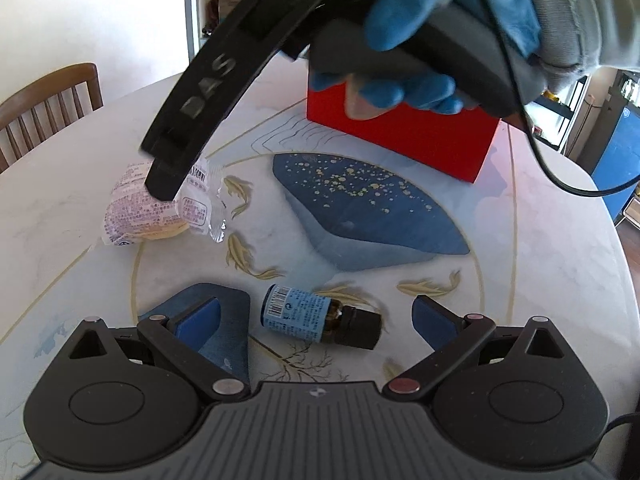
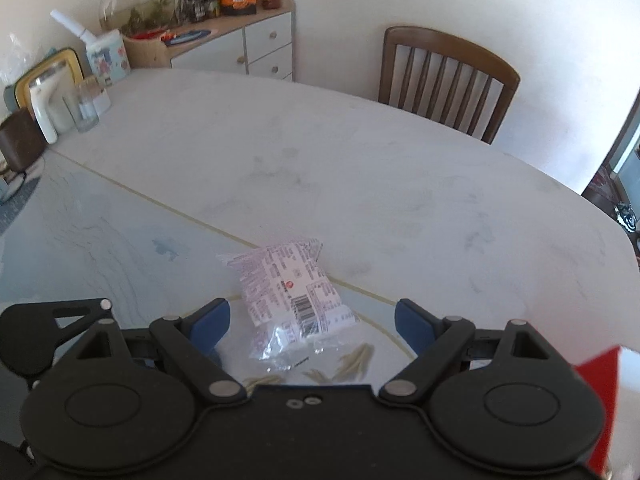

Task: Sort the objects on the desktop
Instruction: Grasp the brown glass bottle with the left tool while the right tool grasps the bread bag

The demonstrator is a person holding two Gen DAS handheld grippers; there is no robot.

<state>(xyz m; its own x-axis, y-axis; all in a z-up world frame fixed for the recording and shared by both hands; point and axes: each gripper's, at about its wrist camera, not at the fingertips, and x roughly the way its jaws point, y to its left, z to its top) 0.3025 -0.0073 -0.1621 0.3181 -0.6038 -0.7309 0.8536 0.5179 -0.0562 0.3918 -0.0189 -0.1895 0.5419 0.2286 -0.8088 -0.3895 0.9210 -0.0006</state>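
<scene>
left gripper (image 1: 316, 320): jaws spread wide, blue pads clear of everything, nothing pinched. small brown bottle (image 1: 320, 318) lying on its side on the table (image 1: 540, 248), between the two pads but apart from both; long axis running across the left wrist view, black cap toward the right pad, blue-labelled base toward the left pad. right gripper (image 2: 312, 324): jaws likewise spread, nothing pinched, angled down at the table. wrapped snack packet (image 2: 292, 300) lying flat between and just beyond its pads, untouched; long axis running away from the right wrist camera, crimped clear end nearest the gripper. in the left wrist view, right gripper held from above by a blue-gloved hand (image 1: 424, 40), one finger tip over the packet. red box (image 1: 404, 136) standing behind, well apart from the bottle.
</scene>
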